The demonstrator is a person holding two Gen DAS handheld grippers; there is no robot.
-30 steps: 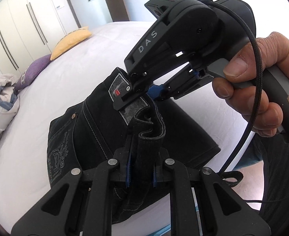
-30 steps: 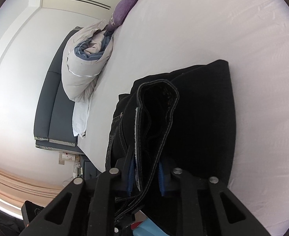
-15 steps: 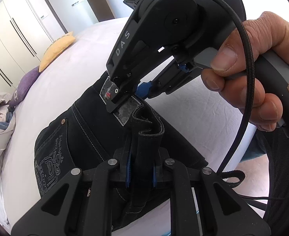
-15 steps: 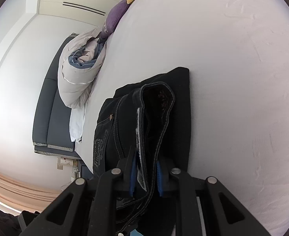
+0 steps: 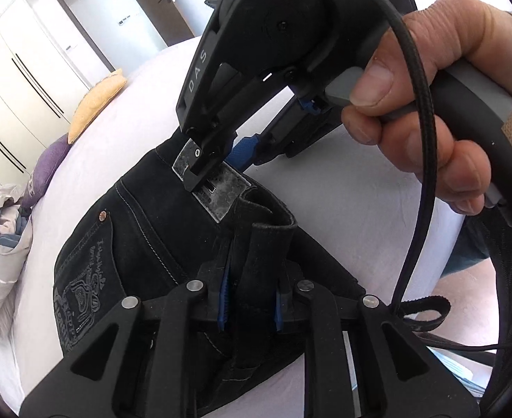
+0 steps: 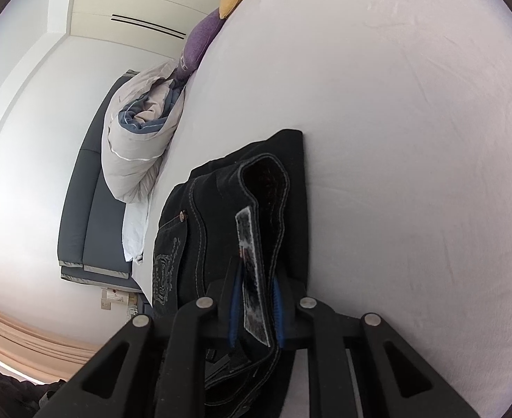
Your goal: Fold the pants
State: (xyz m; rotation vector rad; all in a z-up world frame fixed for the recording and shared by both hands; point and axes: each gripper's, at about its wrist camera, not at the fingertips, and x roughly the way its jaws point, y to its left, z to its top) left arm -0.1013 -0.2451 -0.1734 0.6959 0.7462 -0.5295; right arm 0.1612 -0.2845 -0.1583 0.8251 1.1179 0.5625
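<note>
Black pants lengthwise toward the pillows, waistband end nearest both cameras

Both your grippers pinch the waistband of the black pants over the white bed.
Your left gripper, jaws just eased slightly, clamps a fold; your right gripper grips at the leather patch.

The pants legs are hidden beneath the folded waist.
</note>
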